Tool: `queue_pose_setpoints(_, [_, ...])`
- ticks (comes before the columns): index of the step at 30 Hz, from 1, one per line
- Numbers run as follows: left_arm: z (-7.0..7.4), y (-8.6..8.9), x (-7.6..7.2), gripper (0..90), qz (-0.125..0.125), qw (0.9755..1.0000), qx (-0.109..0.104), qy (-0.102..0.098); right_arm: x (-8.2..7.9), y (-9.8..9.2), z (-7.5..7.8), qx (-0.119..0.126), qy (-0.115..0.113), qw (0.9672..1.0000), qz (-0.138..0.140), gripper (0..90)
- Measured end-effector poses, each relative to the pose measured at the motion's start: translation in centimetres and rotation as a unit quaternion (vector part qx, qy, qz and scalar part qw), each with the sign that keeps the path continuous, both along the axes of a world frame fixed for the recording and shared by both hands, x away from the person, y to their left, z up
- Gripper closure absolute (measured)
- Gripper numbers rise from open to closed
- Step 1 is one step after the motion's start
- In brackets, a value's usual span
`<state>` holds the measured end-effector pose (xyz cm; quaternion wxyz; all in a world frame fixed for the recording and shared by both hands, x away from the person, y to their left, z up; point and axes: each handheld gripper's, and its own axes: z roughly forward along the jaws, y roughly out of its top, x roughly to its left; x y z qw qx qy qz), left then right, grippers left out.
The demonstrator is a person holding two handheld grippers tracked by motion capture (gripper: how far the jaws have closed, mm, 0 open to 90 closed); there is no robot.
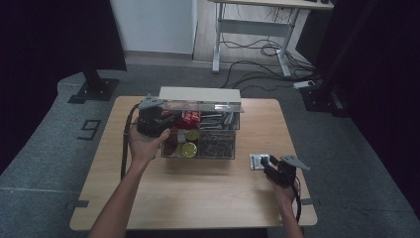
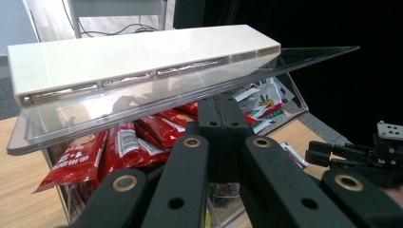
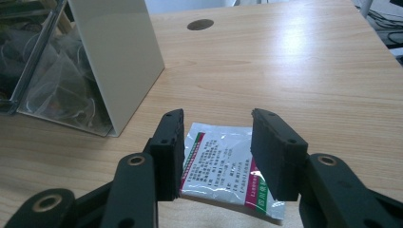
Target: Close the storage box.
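On wooden table (image 1: 198,193): clear plastic box (image 1: 218,144), cream lid (image 2: 138,57) raised, red snack packets (image 2: 119,147) inside. Left gripper (image 2: 221,118) at box front wall, jaws pressed together. Right gripper (image 3: 216,147) spread wide, straddling flat glossy sachet (image 3: 223,166) beside box.

Table (image 1: 198,198): bearing a box and a sachet.
Box (image 1: 200,131): sitting toward the far middle of the table, its lid (image 2: 142,61) standing open at the back.
Packets (image 2: 119,142): lying inside the box, left part.
Sachet (image 3: 228,166): lying flat right of the box, apart from it.
Left gripper (image 1: 153,119): resting at the box's left end.
Right gripper (image 3: 216,156): straddling the sachet, jaws apart.
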<state>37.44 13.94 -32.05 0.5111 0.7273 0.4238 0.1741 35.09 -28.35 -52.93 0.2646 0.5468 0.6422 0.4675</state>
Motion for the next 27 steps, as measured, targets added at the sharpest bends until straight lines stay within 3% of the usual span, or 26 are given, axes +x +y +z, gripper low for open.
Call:
queue_pose_setpoints(22, [-1.3,0.1,-0.4,90.0,-0.006,1.0,0.0,0.008,0.0,0.5,-0.4,-0.005,0.009,0.9999,0.007,55.1])
queue_pose_setpoints(27, [-1.6,0.0,-0.4,90.0,-0.003,0.9999,0.008,0.01,0.0,0.5,-0.5,-0.004,0.01,0.9999,0.006,55.1])
